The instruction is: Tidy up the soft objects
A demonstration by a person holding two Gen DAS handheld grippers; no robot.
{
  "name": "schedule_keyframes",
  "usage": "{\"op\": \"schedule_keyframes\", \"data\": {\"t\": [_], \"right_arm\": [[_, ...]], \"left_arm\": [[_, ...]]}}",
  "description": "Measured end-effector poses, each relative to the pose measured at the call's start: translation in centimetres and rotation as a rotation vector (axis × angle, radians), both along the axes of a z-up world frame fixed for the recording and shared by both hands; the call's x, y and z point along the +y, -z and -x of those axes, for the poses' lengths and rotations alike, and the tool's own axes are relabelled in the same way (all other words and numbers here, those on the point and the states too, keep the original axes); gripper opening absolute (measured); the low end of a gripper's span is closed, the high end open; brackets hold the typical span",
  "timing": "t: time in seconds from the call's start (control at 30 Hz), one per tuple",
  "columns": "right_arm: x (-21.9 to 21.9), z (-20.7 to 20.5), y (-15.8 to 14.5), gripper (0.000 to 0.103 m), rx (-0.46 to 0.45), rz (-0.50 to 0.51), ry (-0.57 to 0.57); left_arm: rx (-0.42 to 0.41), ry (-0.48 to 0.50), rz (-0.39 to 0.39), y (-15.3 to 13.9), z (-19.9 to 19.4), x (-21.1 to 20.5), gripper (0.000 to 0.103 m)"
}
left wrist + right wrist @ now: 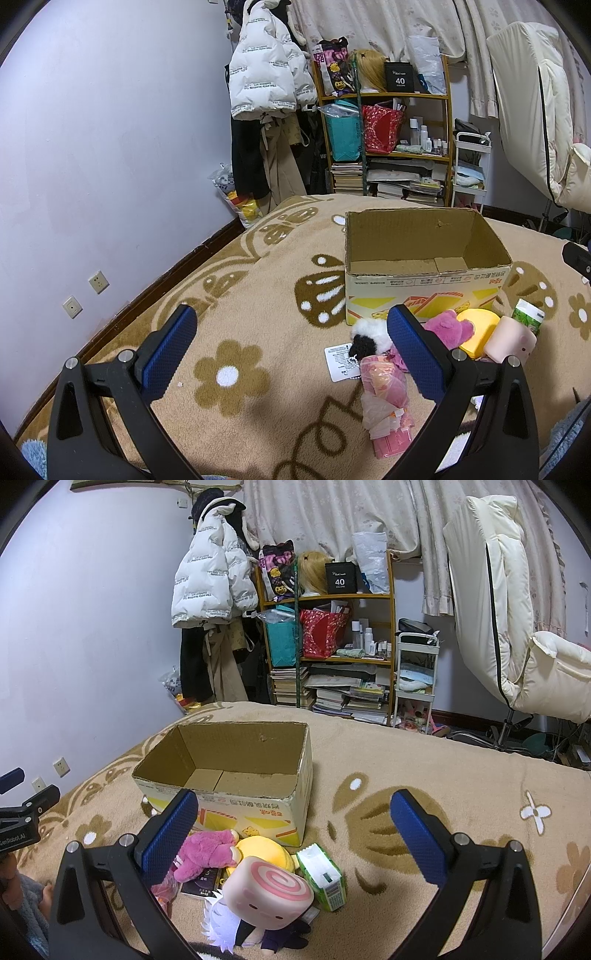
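An open cardboard box [424, 284] [236, 797] stands empty on the tan blanket. In front of it lies a heap of soft things: a pink plush [448, 328] [207, 853], a yellow plush [476, 332] [264, 851], a pink swirl cube plush [511, 341] [267, 895], a green tissue pack [528, 315] [323, 880], a black-and-white plush [369, 334] and a doll in a pink wrapped dress [386, 406]. My left gripper [291, 350] hovers open to the left of the heap. Above the swirl cube, my right gripper [295, 834] is open, nothing between its fingers.
A purple wall [110, 166] with sockets runs along the left. Behind the bed stand a wooden shelf [328, 627] of bags and books, hanging coats [214, 583], a white trolley [415, 675] and a cream chair [517, 627]. A white-haired doll [236, 926] lies under the cube plush.
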State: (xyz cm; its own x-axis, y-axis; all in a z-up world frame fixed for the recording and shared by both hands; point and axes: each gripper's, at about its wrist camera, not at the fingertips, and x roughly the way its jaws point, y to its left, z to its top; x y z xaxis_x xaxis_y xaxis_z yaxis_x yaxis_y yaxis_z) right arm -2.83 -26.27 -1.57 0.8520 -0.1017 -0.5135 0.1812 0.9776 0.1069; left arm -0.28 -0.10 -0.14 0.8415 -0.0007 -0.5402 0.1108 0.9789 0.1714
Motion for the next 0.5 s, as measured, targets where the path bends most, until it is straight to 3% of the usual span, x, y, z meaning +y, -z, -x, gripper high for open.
{"op": "schedule_keyframes", "data": {"t": [0.5], "right_arm": [[-0.02,0.00,-0.02,0.103,0.000,0.000,0.000]], "left_arm": [[0.002,0.000,-0.001,0.12,0.07,0.07,0.102]]}}
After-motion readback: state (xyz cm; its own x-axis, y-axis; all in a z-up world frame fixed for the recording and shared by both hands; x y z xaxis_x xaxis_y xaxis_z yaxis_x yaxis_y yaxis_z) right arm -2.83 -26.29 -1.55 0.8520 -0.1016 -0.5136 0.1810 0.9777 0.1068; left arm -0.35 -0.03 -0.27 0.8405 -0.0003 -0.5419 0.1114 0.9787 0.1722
